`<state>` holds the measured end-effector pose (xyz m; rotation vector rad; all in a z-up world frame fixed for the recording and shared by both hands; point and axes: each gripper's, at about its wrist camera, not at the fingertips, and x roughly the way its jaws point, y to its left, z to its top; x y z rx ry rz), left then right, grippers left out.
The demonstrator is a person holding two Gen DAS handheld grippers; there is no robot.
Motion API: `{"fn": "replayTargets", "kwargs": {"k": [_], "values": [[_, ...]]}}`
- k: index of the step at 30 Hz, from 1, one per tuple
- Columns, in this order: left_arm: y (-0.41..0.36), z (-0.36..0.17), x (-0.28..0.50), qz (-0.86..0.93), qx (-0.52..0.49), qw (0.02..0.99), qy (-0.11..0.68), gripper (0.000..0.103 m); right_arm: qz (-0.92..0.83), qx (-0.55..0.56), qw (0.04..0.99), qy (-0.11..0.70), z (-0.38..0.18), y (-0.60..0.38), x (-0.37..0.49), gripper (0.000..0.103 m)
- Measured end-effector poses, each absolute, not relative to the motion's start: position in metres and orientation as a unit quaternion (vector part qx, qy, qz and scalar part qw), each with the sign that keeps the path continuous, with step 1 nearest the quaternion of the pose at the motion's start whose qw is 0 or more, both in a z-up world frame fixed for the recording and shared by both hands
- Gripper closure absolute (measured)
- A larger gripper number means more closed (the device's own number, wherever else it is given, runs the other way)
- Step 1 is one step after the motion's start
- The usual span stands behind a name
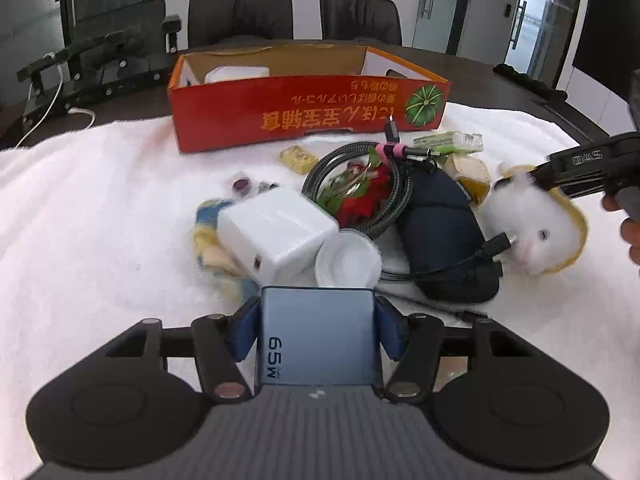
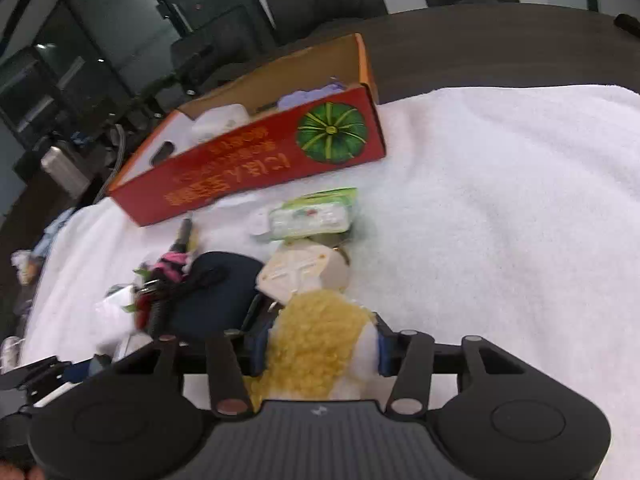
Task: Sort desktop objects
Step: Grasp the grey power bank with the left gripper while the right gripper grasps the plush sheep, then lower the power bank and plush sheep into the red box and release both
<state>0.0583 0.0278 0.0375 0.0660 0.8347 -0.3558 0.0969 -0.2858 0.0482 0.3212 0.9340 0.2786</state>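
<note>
At the bottom centre of the left wrist view, the left gripper [image 1: 318,334] has its blue pads pressed on both sides of a blue-grey charger block [image 1: 318,336], so the jaws are about half open and hold it. Above it, in the middle of the frame, the pile lies on the white towel [image 1: 100,208]: a white adapter [image 1: 276,232], a coiled cable [image 1: 360,192], a dark pouch [image 1: 440,220] and a plush toy [image 1: 536,224] at the right, where the right gripper [image 1: 560,178] touches it. The red box [image 1: 304,112] stands in the upper middle. At the bottom centre of the right wrist view, the right gripper [image 2: 318,350] is closed partway on the yellow-and-white plush toy [image 2: 316,344], and the red box [image 2: 256,160] is in the upper left. I judge two risks: a thin black cable touches the toy and may be dragged along, and the smooth charger may slip if the hold is only near the pad tips.
</note>
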Motion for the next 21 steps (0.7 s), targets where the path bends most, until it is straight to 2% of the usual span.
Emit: {"fn": "replayTargets", "kwargs": {"k": [6,12,17,21], "values": [[0.052,0.062,0.026,-0.159,-0.005,0.917,0.366,0.044,0.139,0.141,0.894,0.402,0.081,-0.309,0.048,0.057],[0.070,0.106,0.020,-0.159,-0.017,0.933,0.322,0.044,0.142,0.113,0.937,0.299,0.146,-0.321,0.011,0.057],[0.071,0.150,0.061,-0.158,-0.026,0.941,0.298,0.044,0.139,0.112,0.949,0.260,0.181,-0.321,0.036,0.057],[0.053,0.180,0.132,-0.141,-0.013,0.940,0.310,0.044,0.127,0.082,0.955,0.255,0.204,-0.304,0.094,0.057]]}}
